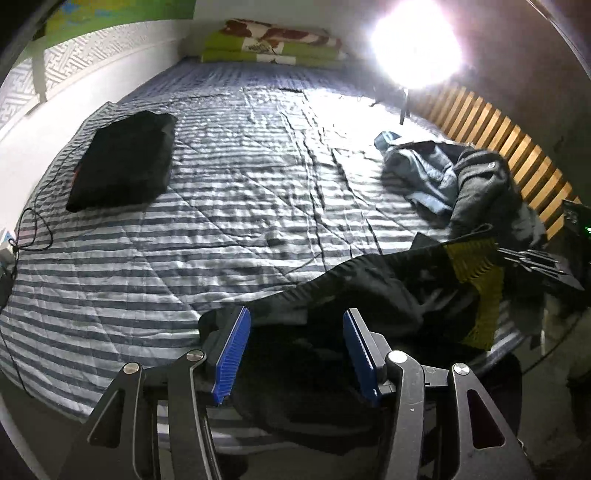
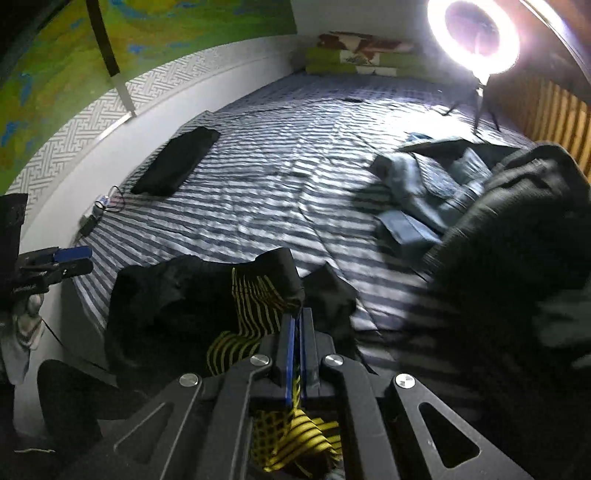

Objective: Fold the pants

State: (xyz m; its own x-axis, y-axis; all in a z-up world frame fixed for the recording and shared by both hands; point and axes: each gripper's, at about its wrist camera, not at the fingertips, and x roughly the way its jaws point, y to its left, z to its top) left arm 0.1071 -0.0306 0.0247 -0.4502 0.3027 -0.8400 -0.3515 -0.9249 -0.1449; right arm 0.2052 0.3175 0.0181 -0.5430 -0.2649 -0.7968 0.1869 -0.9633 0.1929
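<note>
Here the black pants with the yellow-striped panel (image 2: 243,310) lie bunched at the near edge of the striped quilt (image 1: 229,206), partly hanging over it. The right gripper (image 2: 297,332) has its blue pads pressed together on the yellow-striped fabric, which passes between them and spills out behind toward the camera. The left gripper (image 1: 295,350) is spread, its blue pads (image 1: 232,354) standing apart over the dark cloth of the same pants (image 1: 388,291); nothing is pinched between them.

Around them, a folded black garment (image 1: 125,162) sits flat near the far left side of the quilt, well apart from the pants. A loose heap of blue and dark clothes (image 1: 443,173) crowds the right side, beside the wooden slatted panel (image 1: 509,140), and in the right wrist view it bulks close beside the gripper. A ring light on a tripod (image 2: 474,33) glares from the far right corner. Folded green bedding (image 1: 273,46) rests at the head of the bed. A thin black cable (image 1: 33,229) trails along the left edge.
</note>
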